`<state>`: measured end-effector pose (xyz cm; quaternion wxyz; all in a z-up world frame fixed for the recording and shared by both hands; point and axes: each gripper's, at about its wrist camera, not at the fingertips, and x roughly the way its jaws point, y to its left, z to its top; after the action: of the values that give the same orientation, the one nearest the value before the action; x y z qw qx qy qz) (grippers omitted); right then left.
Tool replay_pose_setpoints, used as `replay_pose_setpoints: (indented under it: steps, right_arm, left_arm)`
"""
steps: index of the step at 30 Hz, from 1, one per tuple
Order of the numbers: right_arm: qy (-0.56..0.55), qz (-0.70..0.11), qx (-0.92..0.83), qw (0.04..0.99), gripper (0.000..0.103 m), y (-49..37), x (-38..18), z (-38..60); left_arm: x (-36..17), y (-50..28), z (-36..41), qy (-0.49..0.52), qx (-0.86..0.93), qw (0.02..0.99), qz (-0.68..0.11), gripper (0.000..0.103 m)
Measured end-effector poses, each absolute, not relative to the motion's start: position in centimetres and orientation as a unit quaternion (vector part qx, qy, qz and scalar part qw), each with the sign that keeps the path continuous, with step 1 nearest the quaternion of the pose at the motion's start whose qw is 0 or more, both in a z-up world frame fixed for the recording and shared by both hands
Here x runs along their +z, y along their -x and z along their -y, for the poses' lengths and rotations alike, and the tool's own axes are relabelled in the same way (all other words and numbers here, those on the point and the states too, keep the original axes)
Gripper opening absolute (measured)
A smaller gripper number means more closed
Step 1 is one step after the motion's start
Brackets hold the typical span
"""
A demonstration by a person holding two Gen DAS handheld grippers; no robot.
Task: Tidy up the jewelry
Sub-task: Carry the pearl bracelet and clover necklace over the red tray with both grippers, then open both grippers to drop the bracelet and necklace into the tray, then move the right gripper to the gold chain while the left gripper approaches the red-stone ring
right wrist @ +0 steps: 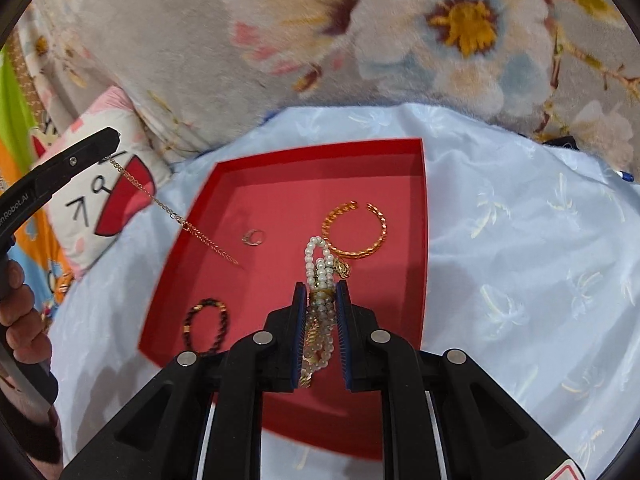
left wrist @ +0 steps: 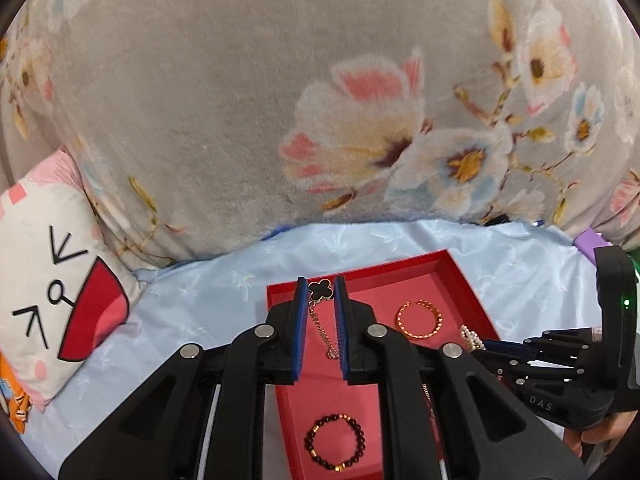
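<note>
Both grippers loaded, both above the red tray (right wrist: 416, 184), which sits on the pale blue sheet (right wrist: 520, 240).

Left gripper (left wrist: 321, 292): fingers clenched on the clover chain bracelet (left wrist: 320, 291). The black clover charm is pinched right at the tips, centre of the left view; the gold chain hangs down between the fingers. In the right view the same chain trails from the left gripper at upper left down toward the tray's left side. My read: held by the charm so the chain hangs straight and doesn't knot.

Right gripper (right wrist: 321, 292): fingers clamped on the pearl bracelet (right wrist: 318, 276), lower centre of the right view. Pearl loops stick out past the tips, the rest bunches between the pads, and a gold charm dangles beside it. Looks like it's gripped mid-bundle so all strands come along at once.

Count:
- tray: 1
- pieces held: 2, one per gripper
- loose in tray: 3 — gold open bangle (right wrist: 354, 230) centre right, dark bead bracelet (right wrist: 208, 326) lower left, small ring (right wrist: 253, 237) middle
- total jewelry: 5

Loose pieces lie well apart, none overlapping. Floral blanket (left wrist: 200, 100) fills the top of both views; cartoon pillow (left wrist: 52, 280) at left.
</note>
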<state>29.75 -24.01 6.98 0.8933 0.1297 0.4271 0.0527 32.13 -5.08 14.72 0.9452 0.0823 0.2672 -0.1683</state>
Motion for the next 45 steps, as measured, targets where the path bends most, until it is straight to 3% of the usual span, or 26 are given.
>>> replay_pose_setpoints:
  steps: [10,20,22,24,26,38,43,45]
  right_arm:
    - [-0.102,-0.45,0.028,0.887,0.014,-32.0,3.8,23.3]
    - [-0.084,-0.435,0.02,0.896,0.017,-32.1,4.1,23.4]
    - [-0.079,-0.429,0.019,0.899,0.018,-31.8,4.5,23.3]
    - [-0.074,-0.422,0.019,0.904,0.018,-31.3,5.0,23.2]
    - [-0.073,-0.415,0.022,0.907,0.02,-30.8,5.6,23.1]
    - [-0.087,-0.378,0.047,0.921,0.031,-23.7,8.9,23.3]
    - [-0.089,-0.377,0.052,0.921,0.031,-18.7,8.9,23.6]
    - [-0.087,-0.378,0.052,0.92,0.033,-16.4,8.6,23.4]
  left_arm:
    - [8.8,-36.5,5.8,-0.082,-0.143,0.93,-0.328,0.012]
    - [6.9,-37.3,5.5,-0.08,-0.125,0.928,-0.343,0.014]
    - [6.9,-37.3,5.3,-0.075,-0.123,0.928,-0.344,0.017]
    - [7.0,-37.2,5.0,-0.07,-0.118,0.93,-0.342,0.032]
    - [7.2,-37.0,4.8,-0.07,-0.112,0.932,-0.337,0.039]
    - [9.3,-31.4,1.8,-0.063,-0.118,0.939,-0.316,0.049]
    - [8.4,-26.9,0.4,-0.07,-0.111,0.942,-0.308,0.05]
    - [7.5,-25.0,0.0,-0.077,-0.104,0.943,-0.308,0.055]
